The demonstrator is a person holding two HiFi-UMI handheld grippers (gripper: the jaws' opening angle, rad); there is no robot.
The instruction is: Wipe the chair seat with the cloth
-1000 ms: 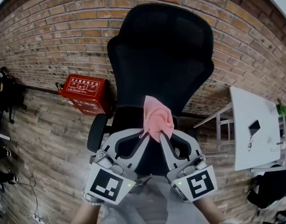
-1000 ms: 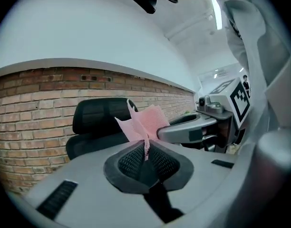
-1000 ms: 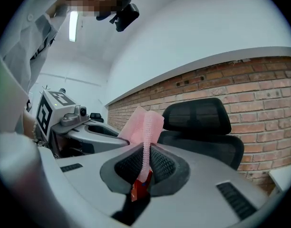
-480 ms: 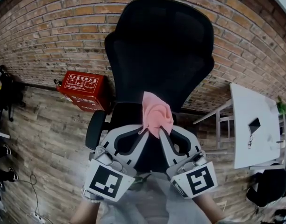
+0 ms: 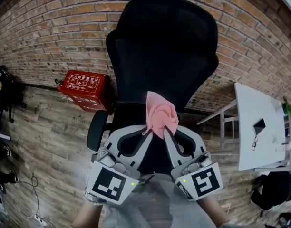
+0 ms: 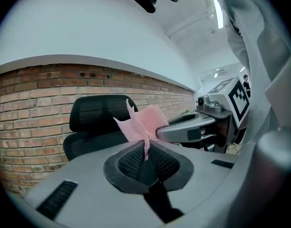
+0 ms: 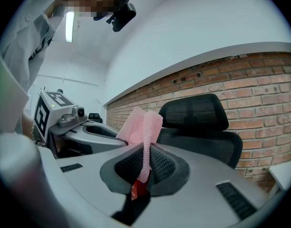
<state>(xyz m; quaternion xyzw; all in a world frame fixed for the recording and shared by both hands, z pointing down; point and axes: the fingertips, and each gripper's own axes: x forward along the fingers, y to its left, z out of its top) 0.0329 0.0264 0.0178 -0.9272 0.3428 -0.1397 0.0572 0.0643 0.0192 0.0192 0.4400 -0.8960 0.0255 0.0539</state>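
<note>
A pink cloth (image 5: 160, 113) hangs bunched in the air in front of the black office chair (image 5: 162, 51), above its seat (image 5: 128, 115). Both grippers hold it from below. My left gripper (image 5: 148, 128) is shut on the cloth's left corner, and my right gripper (image 5: 165, 132) is shut on its right edge. In the left gripper view the cloth (image 6: 141, 122) rises from the closed left gripper (image 6: 146, 148), with the chair (image 6: 95, 115) behind. In the right gripper view a folded strip of cloth (image 7: 144, 127) stands pinched in the right gripper (image 7: 145, 163). The seat is largely hidden by the grippers.
A brick wall (image 5: 50, 37) runs behind the chair. A red box (image 5: 83, 90) stands on the wooden floor to the left, near the chair's armrest (image 5: 94, 132). A white table (image 5: 257, 127) is at the right, with another dark chair (image 5: 274, 191) below it.
The head view has shifted slightly. Both grippers and the cloth stay in the same place, still gripped.
</note>
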